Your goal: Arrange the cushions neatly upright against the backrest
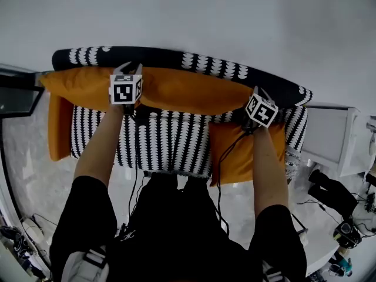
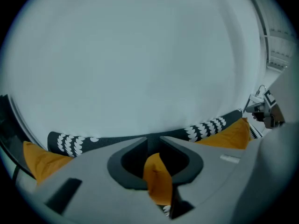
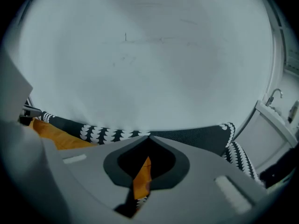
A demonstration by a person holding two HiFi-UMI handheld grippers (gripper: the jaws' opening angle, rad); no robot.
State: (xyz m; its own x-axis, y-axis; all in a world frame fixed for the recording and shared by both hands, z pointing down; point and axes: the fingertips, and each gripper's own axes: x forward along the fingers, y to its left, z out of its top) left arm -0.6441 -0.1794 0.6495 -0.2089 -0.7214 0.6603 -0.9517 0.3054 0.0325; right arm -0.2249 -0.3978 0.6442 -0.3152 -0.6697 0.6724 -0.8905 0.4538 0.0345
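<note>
A long orange cushion point(image 1: 194, 93) lies along the backrest point(image 1: 223, 66) of a black-and-white patterned sofa. My left gripper point(image 1: 129, 70) is at its upper edge near the left end. In the left gripper view a thick fold of orange fabric point(image 2: 158, 181) sits between the jaws of my left gripper point(image 2: 153, 141), with a dark gap beside it. My right gripper point(image 1: 257, 94) is at the cushion's right end. In the right gripper view it point(image 3: 148, 141) is shut on a thin strip of orange fabric point(image 3: 142, 178). A second orange cushion point(image 1: 59, 128) leans at the left armrest. A third point(image 1: 235, 151) lies on the seat's right front.
A white wall rises right behind the sofa. A white cabinet point(image 1: 332, 137) stands to the right, with dark gear point(image 1: 329, 190) and cables on the floor before it. A dark glass-topped piece point(image 1: 17, 96) is at the left. The patterned seat point(image 1: 164, 140) lies between the cushions.
</note>
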